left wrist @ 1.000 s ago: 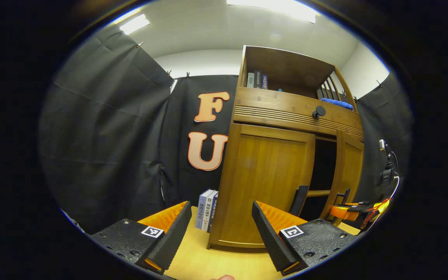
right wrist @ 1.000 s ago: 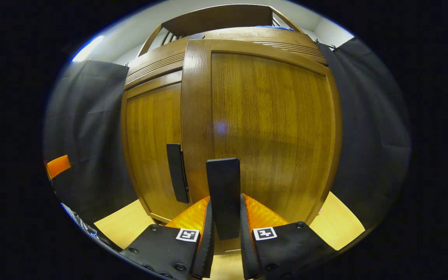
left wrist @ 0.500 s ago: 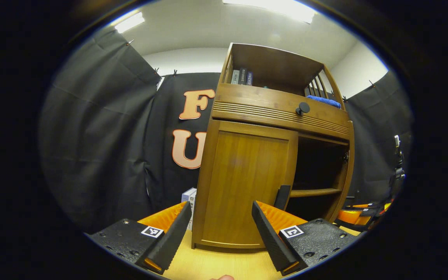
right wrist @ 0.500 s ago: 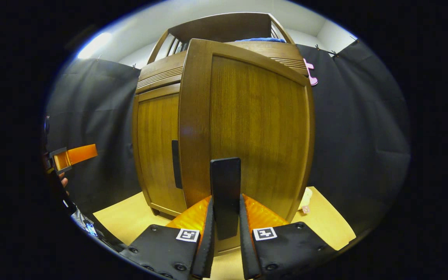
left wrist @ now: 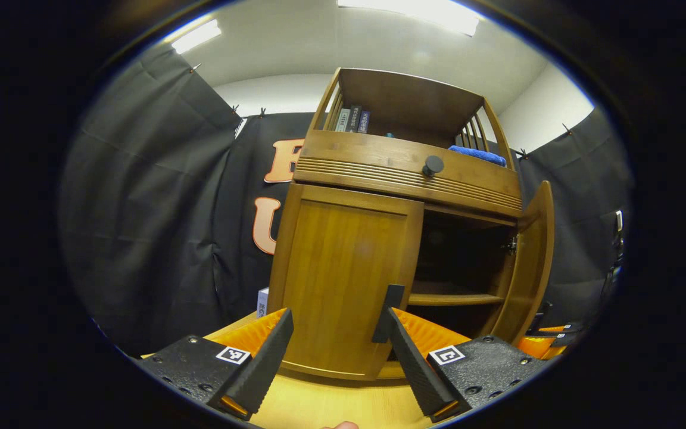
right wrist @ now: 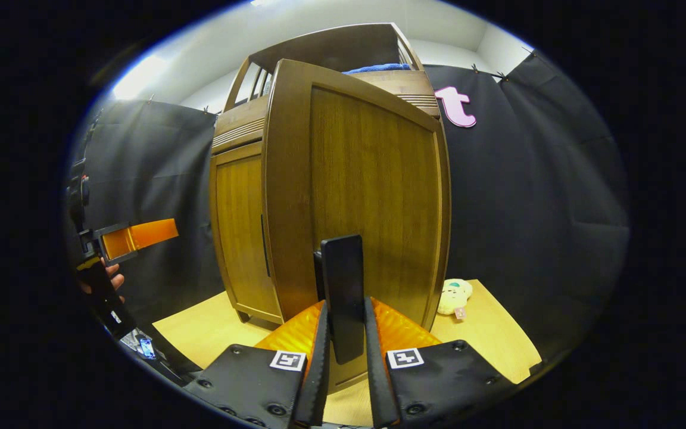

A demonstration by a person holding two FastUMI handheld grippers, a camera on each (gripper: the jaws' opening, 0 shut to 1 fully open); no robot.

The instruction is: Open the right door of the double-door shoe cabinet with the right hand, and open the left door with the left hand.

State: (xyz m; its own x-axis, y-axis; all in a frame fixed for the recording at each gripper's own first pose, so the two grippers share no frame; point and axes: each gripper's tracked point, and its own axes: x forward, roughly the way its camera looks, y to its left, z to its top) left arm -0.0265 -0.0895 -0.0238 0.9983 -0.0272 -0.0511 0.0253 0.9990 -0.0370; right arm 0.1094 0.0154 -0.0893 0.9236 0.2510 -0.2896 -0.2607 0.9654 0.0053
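Note:
The wooden shoe cabinet (left wrist: 405, 170) stands ahead in the left gripper view. Its left door (left wrist: 343, 274) is closed, with a black handle (left wrist: 392, 313) at its inner edge. My left gripper (left wrist: 338, 316) is open a short way in front of that door, its right finger near the handle. The right door (right wrist: 373, 190) stands swung wide open. My right gripper (right wrist: 346, 316) is shut on the right door's black handle (right wrist: 346, 286). In the right gripper view the left gripper (right wrist: 134, 235) hangs at the left, held by a hand. The open right door (left wrist: 530, 256) exposes a dark interior.
An inner shelf (left wrist: 456, 298) crosses the open compartment. Books (left wrist: 352, 119), a blue cloth (left wrist: 477, 155) and a black knob (left wrist: 433, 164) are on the upper part. A small plush toy (right wrist: 455, 295) lies on the wooden floor right of the cabinet. Black cloth walls surround the booth.
The right door has swung from slightly ajar to wide open, pulled by my right gripper. My left gripper has shifted right, so the left door and its handle now sit between its fingers.

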